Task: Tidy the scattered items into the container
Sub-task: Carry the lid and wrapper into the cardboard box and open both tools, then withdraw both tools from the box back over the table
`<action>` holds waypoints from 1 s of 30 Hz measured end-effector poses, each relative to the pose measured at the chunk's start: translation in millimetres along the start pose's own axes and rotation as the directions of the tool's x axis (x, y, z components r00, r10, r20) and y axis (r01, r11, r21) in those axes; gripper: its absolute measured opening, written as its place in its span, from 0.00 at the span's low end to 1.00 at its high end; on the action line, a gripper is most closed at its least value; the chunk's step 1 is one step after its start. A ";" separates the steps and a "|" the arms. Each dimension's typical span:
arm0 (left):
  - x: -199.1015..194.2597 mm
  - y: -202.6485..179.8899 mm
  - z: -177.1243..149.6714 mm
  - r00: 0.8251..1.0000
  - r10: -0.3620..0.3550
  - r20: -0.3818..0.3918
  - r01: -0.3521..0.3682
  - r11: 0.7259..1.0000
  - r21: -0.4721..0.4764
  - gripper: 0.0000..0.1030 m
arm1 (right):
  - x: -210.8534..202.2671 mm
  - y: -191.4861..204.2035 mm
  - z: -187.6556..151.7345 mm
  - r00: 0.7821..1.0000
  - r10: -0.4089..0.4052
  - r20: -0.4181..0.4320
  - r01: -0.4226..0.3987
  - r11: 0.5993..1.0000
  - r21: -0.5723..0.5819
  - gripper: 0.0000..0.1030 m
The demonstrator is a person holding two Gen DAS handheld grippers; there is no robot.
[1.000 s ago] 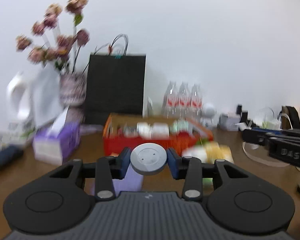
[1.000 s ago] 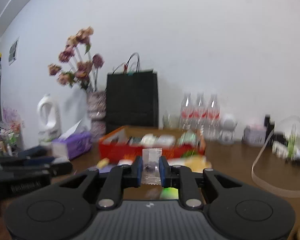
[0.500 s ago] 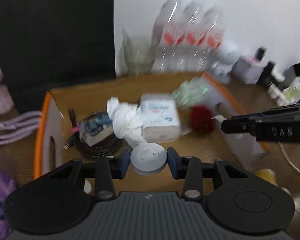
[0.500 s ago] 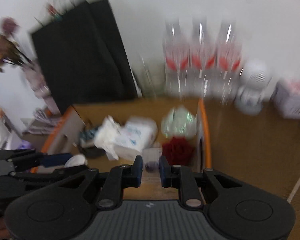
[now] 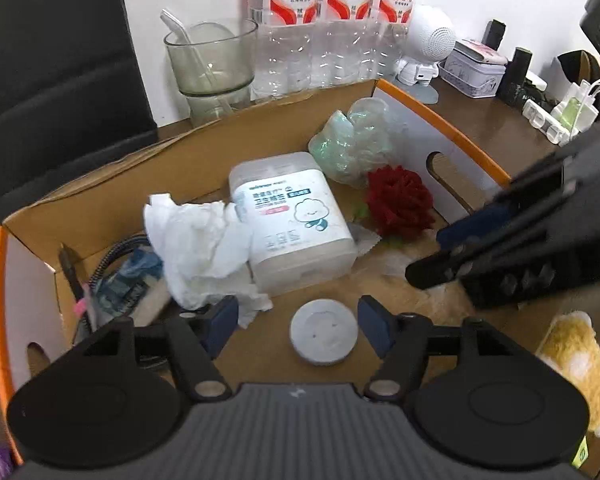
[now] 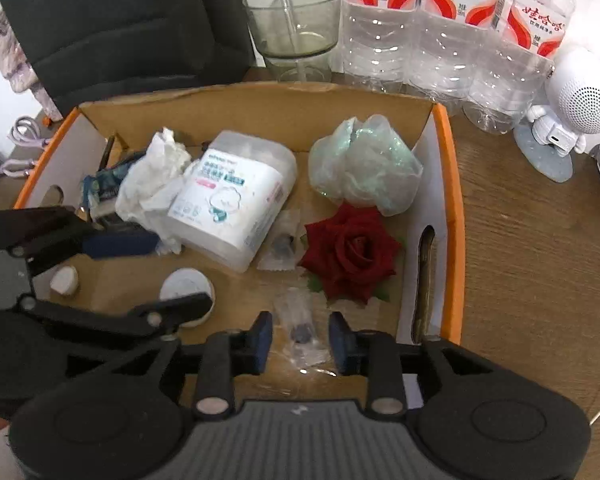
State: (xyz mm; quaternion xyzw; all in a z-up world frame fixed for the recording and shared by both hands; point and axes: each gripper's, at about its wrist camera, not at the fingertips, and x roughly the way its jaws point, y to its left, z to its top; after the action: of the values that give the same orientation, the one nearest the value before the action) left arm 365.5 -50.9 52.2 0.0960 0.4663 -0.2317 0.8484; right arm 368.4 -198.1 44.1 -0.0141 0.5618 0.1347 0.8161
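Observation:
The orange-rimmed cardboard box [image 5: 440, 116] [image 6: 448, 168] holds a cotton-swab tub [image 5: 292, 224] [image 6: 232, 196], crumpled tissue [image 5: 196, 240] [image 6: 152, 180], a red rose [image 5: 400, 204] [image 6: 350, 252], a green plastic bag [image 6: 364, 168] and a cable. My left gripper [image 5: 298, 322] is open over the box floor; a white round disc [image 5: 323, 332] [image 6: 186, 286] lies free between its jaws. My right gripper [image 6: 300, 338] is open; a small clear packet [image 6: 300, 328] lies on the floor between its jaws. A second clear packet [image 6: 282, 246] lies beside the rose.
Behind the box stand a glass cup with a straw [image 6: 296, 28], several water bottles [image 6: 452, 28], a black bag [image 6: 120, 20] and a white robot figure [image 6: 572, 108]. A yellow plush toy [image 5: 580, 364] lies right of the box. A small white cap [image 6: 65, 280] sits by the left gripper.
Both grippers moved from above the table to down inside the box, then opened. The disc left the left jaws and the clear packet left the right jaws; both now rest on the box floor.

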 end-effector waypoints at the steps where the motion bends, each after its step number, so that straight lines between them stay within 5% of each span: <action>1: -4.9 3.5 -0.9 1.000 0.001 -0.005 -0.001 1.000 -0.018 0.67 | -4.8 2.3 -0.2 1.000 0.009 0.003 -0.009 1.000 0.013 0.45; 3: -15.5 8.2 0.0 1.000 0.018 -0.013 -0.019 0.999 -0.046 0.67 | -13.4 5.7 -0.9 1.000 0.018 -0.001 -0.018 0.999 0.033 0.55; 9: -62.6 14.4 -4.8 0.996 0.086 -0.031 -0.089 0.986 -0.141 0.77 | -34.9 -3.6 -12.1 0.997 0.060 -0.056 -0.056 0.996 0.072 0.57; 12: -85.1 13.0 -27.8 0.992 0.123 0.033 -0.114 0.974 -0.195 0.87 | -42.2 -7.6 -29.6 0.997 0.053 -0.057 -0.047 0.994 0.096 0.66; 20: -119.6 0.1 -82.0 0.980 0.170 0.103 -0.139 0.956 -0.257 0.87 | -41.0 -8.6 -29.0 0.997 0.061 -0.037 -0.052 0.976 0.212 0.66; 24: -145.0 -4.7 -96.6 0.959 0.238 0.154 -0.189 0.942 -0.277 0.87 | -88.8 58.3 -92.2 0.996 0.016 0.083 -0.030 0.984 0.176 0.67; 26: -160.1 -10.1 -108.7 0.919 0.331 0.214 -0.254 0.912 -0.321 0.88 | -116.0 89.3 -130.3 0.982 0.013 0.186 -0.039 0.989 0.140 0.70; 27: -168.6 -15.8 -120.1 0.880 0.391 0.270 -0.288 0.891 -0.352 0.89 | -128.8 111.0 -159.1 0.968 0.007 0.253 -0.039 0.992 0.119 0.71; 29: -181.7 -31.8 -151.3 0.770 0.478 0.423 -0.313 0.860 -0.403 0.96 | -147.2 155.3 -224.2 0.902 -0.017 0.431 -0.009 0.998 0.059 0.71; 30: -185.6 -43.3 -170.1 0.703 0.515 0.491 -0.326 0.847 -0.420 0.98 | -154.4 181.5 -264.2 0.837 -0.047 0.545 0.040 0.999 0.026 0.71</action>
State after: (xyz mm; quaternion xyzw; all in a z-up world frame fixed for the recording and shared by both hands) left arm 132.7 32.0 116.6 -0.0057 0.1756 0.0266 0.9841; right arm 33.0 -100.8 112.3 0.0175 0.3068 0.1110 0.9451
